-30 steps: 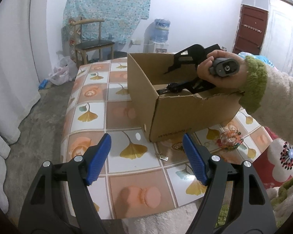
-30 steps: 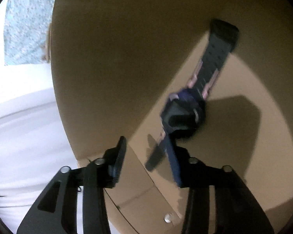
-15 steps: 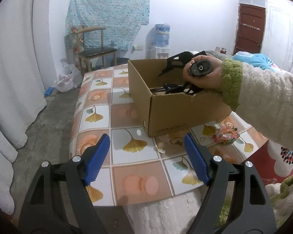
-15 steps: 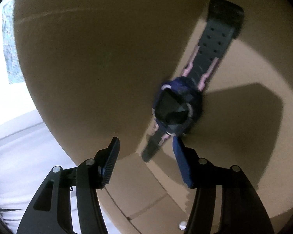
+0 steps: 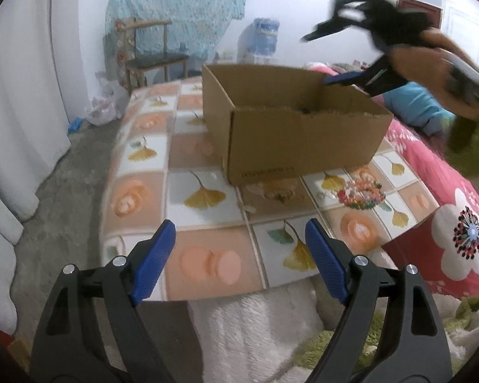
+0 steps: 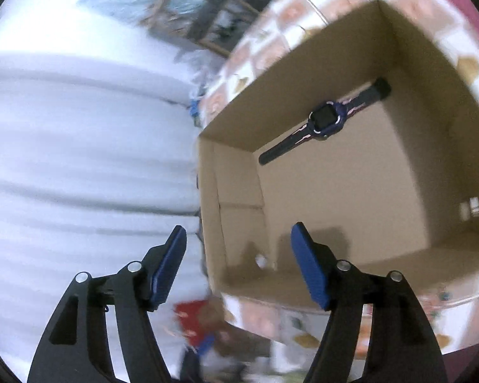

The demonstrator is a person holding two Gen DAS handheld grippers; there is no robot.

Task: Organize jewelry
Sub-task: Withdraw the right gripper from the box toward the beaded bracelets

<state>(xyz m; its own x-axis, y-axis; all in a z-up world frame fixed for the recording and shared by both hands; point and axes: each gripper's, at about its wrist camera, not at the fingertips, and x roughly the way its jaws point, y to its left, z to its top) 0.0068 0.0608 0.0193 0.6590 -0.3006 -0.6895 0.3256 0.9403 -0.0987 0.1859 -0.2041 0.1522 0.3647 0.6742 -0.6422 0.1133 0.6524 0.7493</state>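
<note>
An open cardboard box [image 5: 290, 134] stands on the tiled table [image 5: 204, 255]. In the right wrist view a dark blue wristwatch [image 6: 325, 121] lies flat on the floor of the box [image 6: 335, 191]. My right gripper [image 6: 238, 261] is open and empty, raised above the box's near rim; in the left wrist view it [image 5: 322, 54] hovers over the box's far right corner. My left gripper [image 5: 239, 255] is open and empty, low over the table's near edge. A colourful bead bracelet [image 5: 362, 194] and a small gold piece [image 5: 279, 194] lie on the table in front of the box.
A wooden chair [image 5: 153, 60] and a water dispenser [image 5: 265, 41] stand against the far wall. A red flowered blanket [image 5: 456, 223] lies to the right of the table. White curtains [image 5: 19, 111] hang at the left.
My right gripper has let go of the watch and lifted up out of the box; the watch now lies on the box floor. My left gripper has drawn back and lower.
</note>
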